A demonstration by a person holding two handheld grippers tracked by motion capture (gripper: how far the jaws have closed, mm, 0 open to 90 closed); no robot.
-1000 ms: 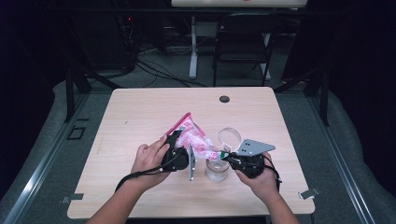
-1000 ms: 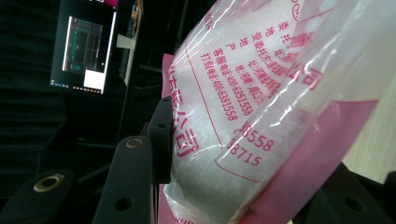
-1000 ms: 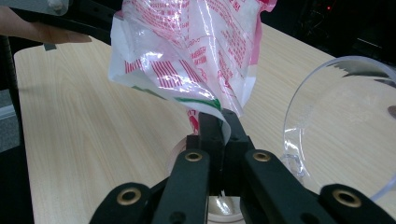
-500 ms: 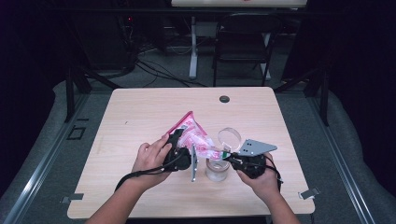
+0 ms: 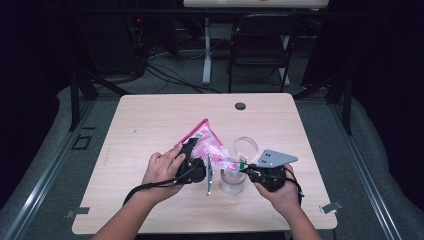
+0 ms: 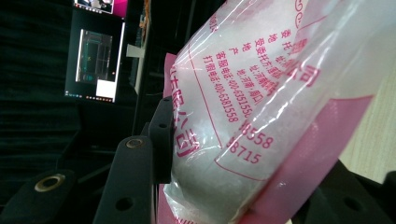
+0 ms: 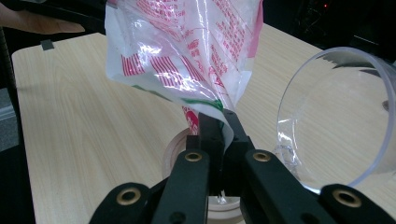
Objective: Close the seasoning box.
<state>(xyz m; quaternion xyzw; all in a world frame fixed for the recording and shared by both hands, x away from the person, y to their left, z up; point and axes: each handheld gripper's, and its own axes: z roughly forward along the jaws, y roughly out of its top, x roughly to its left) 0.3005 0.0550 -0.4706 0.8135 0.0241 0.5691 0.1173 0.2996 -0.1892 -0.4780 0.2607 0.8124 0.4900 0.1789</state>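
A pink-and-clear plastic bag (image 5: pixel 207 141) of white grains is held up over the table between both grippers. My left gripper (image 5: pixel 195 151) grips the bag's fat body (image 6: pixel 243 93), its jaws pressed in on both sides. My right gripper (image 5: pixel 239 166) is shut on the bag's lower corner (image 7: pixel 219 116), pinched flat between the fingertips. Right under that corner stands a small open glass jar (image 5: pixel 231 183); its pale mouth (image 7: pixel 175 154) shows behind my right jaws. A clear round lid (image 5: pixel 246 146) stands on edge just past the jar (image 7: pixel 336 116).
The wooden table (image 5: pixel 150 120) has a dark cable hole (image 5: pixel 240 106) near its far edge. A folding chair (image 5: pixel 260 45) and cables sit on the floor beyond. Both forearms come in from the near edge, and a cable trails from the left gripper.
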